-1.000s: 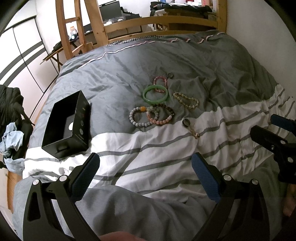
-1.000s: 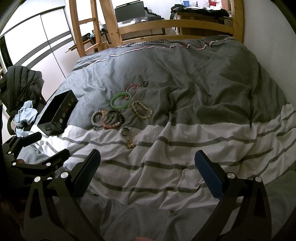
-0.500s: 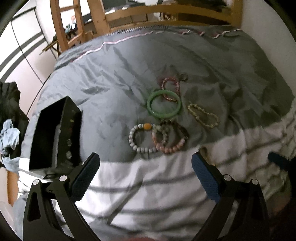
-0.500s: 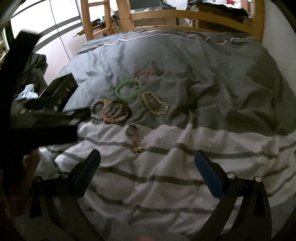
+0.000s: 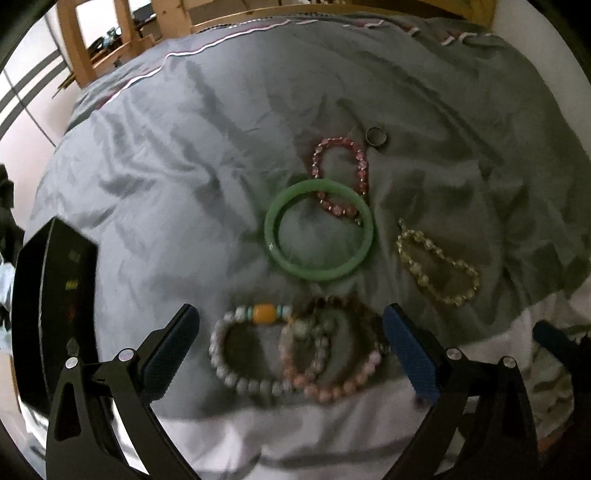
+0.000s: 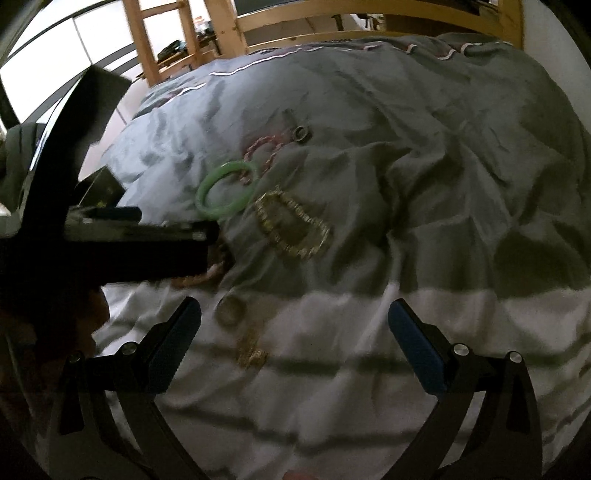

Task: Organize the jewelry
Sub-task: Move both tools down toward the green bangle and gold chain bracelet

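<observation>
Jewelry lies on a grey duvet. In the left wrist view my open left gripper [image 5: 290, 347] hangs just over a grey bead bracelet with an orange bead [image 5: 251, 347] and overlapping pink bead bracelets [image 5: 332, 373]. Beyond them lie a green bangle [image 5: 319, 230], a dark pink bracelet [image 5: 341, 177], a ring [image 5: 376, 136] and a pale yellow bracelet [image 5: 437, 267]. A black box [image 5: 51, 314] stands at the left. In the right wrist view my open right gripper [image 6: 293, 343] is above a ring [image 6: 231, 310] and a gold chain [image 6: 251, 350]. The left gripper body [image 6: 110, 243] hides the bead bracelets there.
The duvet has a white striped part [image 6: 369, 369] toward me. A wooden bed frame [image 6: 332, 22] and ladder stand at the far end. A white wall [image 5: 535, 37] runs along the right. Dark clothes [image 6: 14, 147] lie at the left.
Both grippers moved forward and down toward the jewelry. The left one went from the striped part to just over the bead bracelets. Both stayed open.
</observation>
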Demonstrator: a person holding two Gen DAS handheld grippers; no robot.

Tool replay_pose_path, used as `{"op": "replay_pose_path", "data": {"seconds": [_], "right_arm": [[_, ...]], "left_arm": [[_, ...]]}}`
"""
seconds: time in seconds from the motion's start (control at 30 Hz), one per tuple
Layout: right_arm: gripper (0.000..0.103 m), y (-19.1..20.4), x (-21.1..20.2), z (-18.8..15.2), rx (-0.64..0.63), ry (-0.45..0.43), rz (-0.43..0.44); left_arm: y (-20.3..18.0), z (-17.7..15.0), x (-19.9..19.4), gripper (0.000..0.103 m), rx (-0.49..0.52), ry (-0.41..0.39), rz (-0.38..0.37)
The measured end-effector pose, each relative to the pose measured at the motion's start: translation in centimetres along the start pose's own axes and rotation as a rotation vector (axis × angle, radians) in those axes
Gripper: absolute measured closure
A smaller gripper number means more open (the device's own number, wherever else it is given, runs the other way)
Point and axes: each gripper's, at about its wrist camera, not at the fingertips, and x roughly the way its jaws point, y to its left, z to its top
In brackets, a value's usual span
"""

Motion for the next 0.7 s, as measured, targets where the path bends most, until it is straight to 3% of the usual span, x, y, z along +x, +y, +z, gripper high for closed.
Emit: {"op": "replay_pose_path", "data": {"seconds": [0.27, 0.37, 0.43, 0.57, 0.6, 0.67, 0.7], "right_arm": [[0.003, 0.2, 4.2, 3.9, -0.085, -0.049, -0.064], [0.003, 0.6, 6.2, 4.5, -0.143, -0.048, -0.099], [0.003, 0.5, 7.6, 4.6, -0.161, -0.044, -0.137], [0.003, -0.4, 8.3, 5.0, -0.141, -0.048, -0.129], [0.003, -0.7, 8.3, 5.1, -0.129, -0.045, -0.118], [0.005, -1.1, 8.1, 5.2, -0.11, -0.052, -0.106], [0.013, -1.3, 7.8, 5.4, -0.097, -0.061, -0.094]], "left_arm": [[-0.5, 3.1, 3.2, 0.006, 0.012, -0.017, -0.006], [0.0, 3.4, 5.6, 0.005, 0.0, 0.007, -0.036], [0.5, 3.0, 6.3, 0.005, -0.004, -0.023, -0.073], [0.6, 3.2, 6.1, 0.006, -0.015, -0.021, -0.107], [0.6, 3.3, 6.0, 0.007, -0.027, -0.023, -0.113], [0.9, 3.5, 5.6, 0.023, -0.044, -0.036, -0.108], [1.4, 3.8, 5.7, 0.027, -0.053, -0.04, -0.11]]}}
